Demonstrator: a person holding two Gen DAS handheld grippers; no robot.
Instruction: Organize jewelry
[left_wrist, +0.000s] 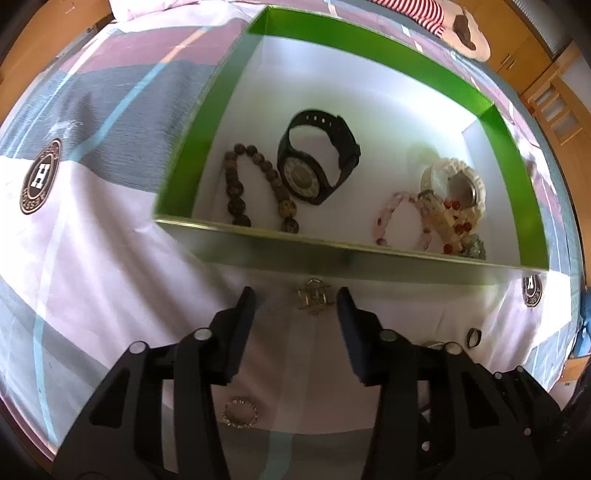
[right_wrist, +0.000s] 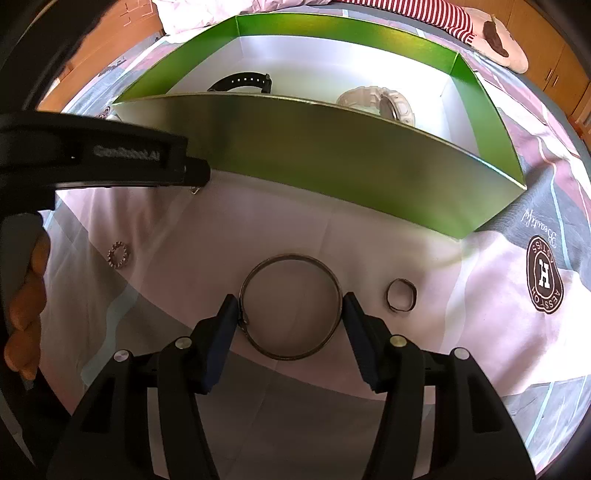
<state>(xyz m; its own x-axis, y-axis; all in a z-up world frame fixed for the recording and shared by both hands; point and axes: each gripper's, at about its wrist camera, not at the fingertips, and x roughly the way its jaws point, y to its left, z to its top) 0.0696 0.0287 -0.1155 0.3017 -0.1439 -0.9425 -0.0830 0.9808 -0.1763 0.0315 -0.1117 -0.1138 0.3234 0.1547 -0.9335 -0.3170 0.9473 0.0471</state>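
Observation:
My left gripper (left_wrist: 295, 295) stands open over the bedsheet just in front of the green box (left_wrist: 207, 122). A small gold brooch (left_wrist: 314, 297) lies between its fingertips, nearer the right one, and neither pad touches it. A sparkly ring (left_wrist: 240, 411) lies on the sheet under this gripper's body. In the right wrist view my right gripper (right_wrist: 290, 303) is shut on a thin metal bangle (right_wrist: 291, 258), one pad on each side of it. A small dark ring (right_wrist: 400, 295) lies just right of it. The left gripper (right_wrist: 199, 177) reaches in from the left.
The white floor of the box holds a brown bead bracelet (left_wrist: 236, 184), a black watch (left_wrist: 317, 162), a white watch (left_wrist: 458, 181) and pink bead bracelets (left_wrist: 391, 214). Its near wall (right_wrist: 332, 155) rises in front of both grippers. A person's hand (right_wrist: 26, 295) is at the left edge.

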